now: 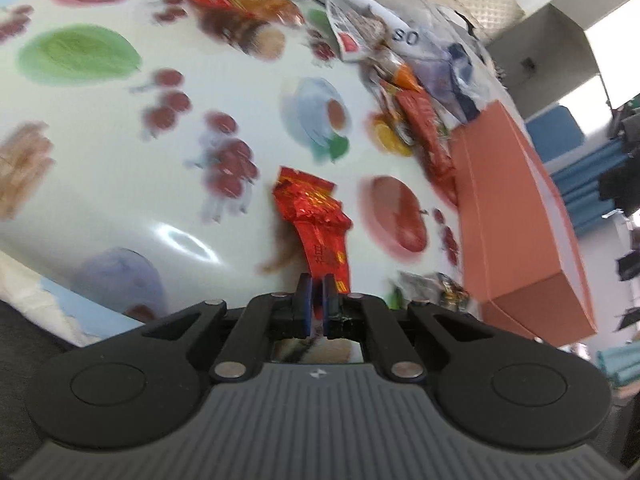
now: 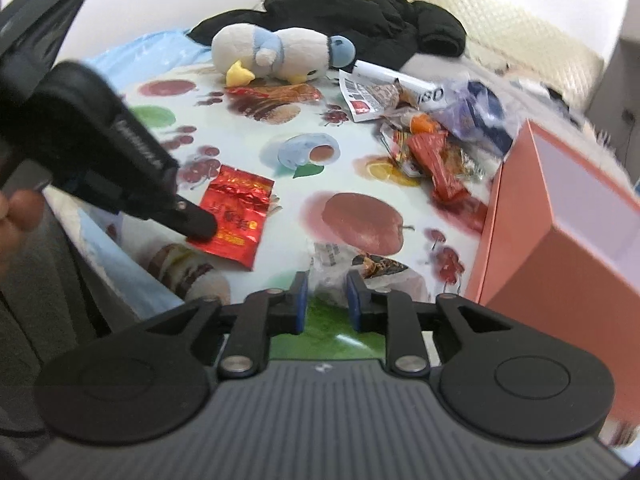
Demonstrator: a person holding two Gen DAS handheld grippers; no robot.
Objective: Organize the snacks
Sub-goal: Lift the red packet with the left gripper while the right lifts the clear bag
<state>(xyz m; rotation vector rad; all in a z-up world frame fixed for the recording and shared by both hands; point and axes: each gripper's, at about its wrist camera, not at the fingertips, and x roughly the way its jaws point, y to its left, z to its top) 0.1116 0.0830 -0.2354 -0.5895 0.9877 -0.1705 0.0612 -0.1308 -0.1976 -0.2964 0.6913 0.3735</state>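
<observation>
While most snacks lie loose on the fruit-print cloth (image 2: 248, 152), the task looks barely started. Left gripper (image 1: 317, 280) has its jaws pressed together, pinching a red foil packet (image 1: 316, 216) at lower centre of the left wrist view; the packet hangs forward over the cloth, not in the box. Right gripper (image 2: 325, 286) has its jaws partly spread around a clear wrapper (image 2: 332, 264) at lower centre; whether the pads press it, cannot tell. Orange box (image 2: 560, 220) sits at right edge, open, inside looks empty as far as visible. Snack pile (image 2: 436, 160) just left of the box remains unsorted. Orange packet (image 2: 280, 94) lies beside the plush duck (image 2: 272, 54), upper centre. Nearly everything left to do.
</observation>
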